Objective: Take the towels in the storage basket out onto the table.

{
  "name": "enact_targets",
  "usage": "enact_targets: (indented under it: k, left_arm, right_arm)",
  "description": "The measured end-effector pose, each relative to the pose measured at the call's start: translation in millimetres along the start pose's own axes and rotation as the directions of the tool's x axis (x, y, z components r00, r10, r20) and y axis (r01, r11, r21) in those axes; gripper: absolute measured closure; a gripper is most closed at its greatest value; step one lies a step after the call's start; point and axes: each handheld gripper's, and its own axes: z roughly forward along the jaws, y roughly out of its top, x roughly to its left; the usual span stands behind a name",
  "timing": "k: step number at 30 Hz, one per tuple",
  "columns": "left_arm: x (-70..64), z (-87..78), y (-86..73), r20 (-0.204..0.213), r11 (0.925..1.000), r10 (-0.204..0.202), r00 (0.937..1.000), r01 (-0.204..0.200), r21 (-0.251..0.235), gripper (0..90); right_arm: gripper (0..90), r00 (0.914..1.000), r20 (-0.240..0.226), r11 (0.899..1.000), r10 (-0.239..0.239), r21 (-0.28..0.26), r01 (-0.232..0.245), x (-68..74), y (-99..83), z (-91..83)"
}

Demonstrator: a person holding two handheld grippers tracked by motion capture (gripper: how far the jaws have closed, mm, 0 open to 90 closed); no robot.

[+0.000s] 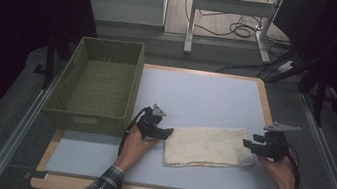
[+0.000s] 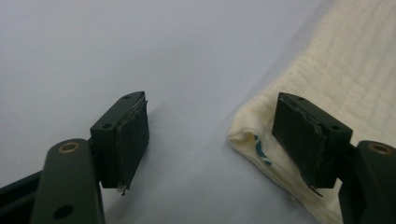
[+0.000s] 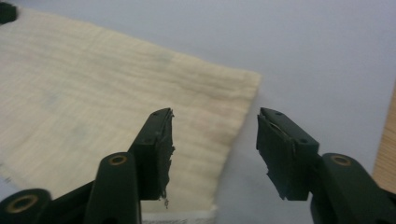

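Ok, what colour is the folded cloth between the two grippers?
Cream, with a faint quilted texture; the cloth shows best in the left gripper view.

The left gripper (image 1: 167,132) sits at the left end of the folded cream quilted cloth (image 1: 207,146), jaws apart, one over its corner. The right gripper (image 1: 246,143) sits at the cloth's right end, jaws apart, straddling its edge. Both forearms angle inward.

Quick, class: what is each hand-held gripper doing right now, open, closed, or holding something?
Left hand-held gripper: open, holding nothing, jaws astride a corner of the cream cloth.
Right hand-held gripper: open, holding nothing, jaws astride the cloth's edge.
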Motion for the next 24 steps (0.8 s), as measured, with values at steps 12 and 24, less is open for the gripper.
enact_targets:
  k: [12,24]
  left_arm:
    - [0.4,0.3,-1.0,0.002,0.9999,-0.006,1.0000,0.006,-0.008,26.5]
    - [1.2,0.4,-1.4,0.007,0.9999,-0.011,0.9999,0.011,-0.009,26.6]
  right_arm:
    - [39.6,0.9926,-0.059,0.994,-0.106,-0.017,0.105,55.1,-1.8,-5.5]
    - [49.7,0.9589,-0.223,0.984,-0.176,-0.016,0.177,109.6,3.8,23.0]
